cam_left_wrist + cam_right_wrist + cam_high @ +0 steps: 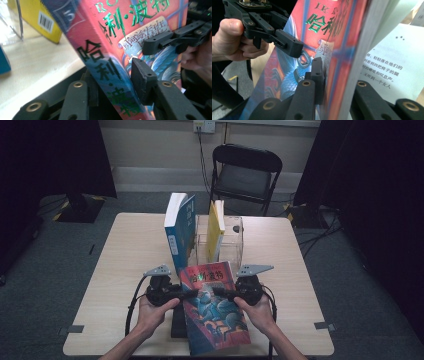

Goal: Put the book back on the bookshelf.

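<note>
Holding a big red and blue book [214, 307] between them, two black grippers meet over the near part of the table [125, 260]. The book has green writing on its front. It is tilted, with its top edge up toward the other books and its bottom edge close to the near edge of the table.

The left gripper [181, 294] comes in from the book's left side. In the left gripper view, the spine of the book sits between its two jaws, and the right-hand jaw pad touches the cover. The jaws pinch the book by its spine side. A hand [152, 312] holds this gripper from below.

The right gripper [220, 293] comes in from the book's right side. In the right gripper view, its jaws squeeze the open edge of the book: one jaw lies on the red cover and the other sits under the white pages. A printed page [387, 67] bends away beside it. The other hand [257, 312] holds this gripper.

Behind the held book, a blue book [178, 232] stands upright on the table. Next to it, a yellow book [216, 230] leans in a clear plastic stand [235, 240]. A black folding chair [245, 172] stands past the far side of the table.
</note>
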Tool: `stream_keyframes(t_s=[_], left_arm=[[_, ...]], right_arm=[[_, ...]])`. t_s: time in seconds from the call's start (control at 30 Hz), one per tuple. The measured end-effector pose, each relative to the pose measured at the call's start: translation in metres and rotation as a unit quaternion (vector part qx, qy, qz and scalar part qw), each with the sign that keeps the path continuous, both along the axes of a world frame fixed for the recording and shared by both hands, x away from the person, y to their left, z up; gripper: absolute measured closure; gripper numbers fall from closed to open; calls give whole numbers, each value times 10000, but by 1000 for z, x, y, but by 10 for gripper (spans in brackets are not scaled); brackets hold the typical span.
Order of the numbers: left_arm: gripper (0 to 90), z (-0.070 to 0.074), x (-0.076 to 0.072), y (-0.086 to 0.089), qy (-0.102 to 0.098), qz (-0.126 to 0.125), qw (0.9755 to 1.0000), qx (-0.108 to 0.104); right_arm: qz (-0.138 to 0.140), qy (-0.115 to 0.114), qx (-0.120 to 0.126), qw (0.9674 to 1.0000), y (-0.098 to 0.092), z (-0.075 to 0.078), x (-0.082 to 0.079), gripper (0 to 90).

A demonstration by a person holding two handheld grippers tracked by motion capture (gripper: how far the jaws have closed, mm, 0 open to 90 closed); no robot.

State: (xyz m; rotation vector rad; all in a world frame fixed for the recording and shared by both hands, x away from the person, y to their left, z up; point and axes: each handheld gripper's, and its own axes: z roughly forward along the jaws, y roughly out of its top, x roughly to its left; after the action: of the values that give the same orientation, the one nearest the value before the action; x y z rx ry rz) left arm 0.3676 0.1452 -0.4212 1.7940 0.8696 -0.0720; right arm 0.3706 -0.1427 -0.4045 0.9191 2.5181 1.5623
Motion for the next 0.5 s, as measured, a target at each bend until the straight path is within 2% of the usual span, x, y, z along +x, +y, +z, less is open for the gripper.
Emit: stream_keyframes(t_s=[0.1, 0.23, 0.33, 0.5], left_arm=[[631, 7, 0, 1, -128, -7, 9999, -56], [635, 17, -2, 3, -308, -37, 9995, 18], [651, 25, -2, 4, -389, 12, 9992, -106], [666, 44, -1, 5, -729, 17, 9973, -57]], right_arm=[[-15, -108, 69, 9999, -1, 7, -1, 798], [-2, -182, 144, 9997, 0, 14, -3, 801], [-14, -275, 207, 9994, 0, 21, -3, 806], [-51, -406, 338, 9986, 1, 35, -1, 818]])
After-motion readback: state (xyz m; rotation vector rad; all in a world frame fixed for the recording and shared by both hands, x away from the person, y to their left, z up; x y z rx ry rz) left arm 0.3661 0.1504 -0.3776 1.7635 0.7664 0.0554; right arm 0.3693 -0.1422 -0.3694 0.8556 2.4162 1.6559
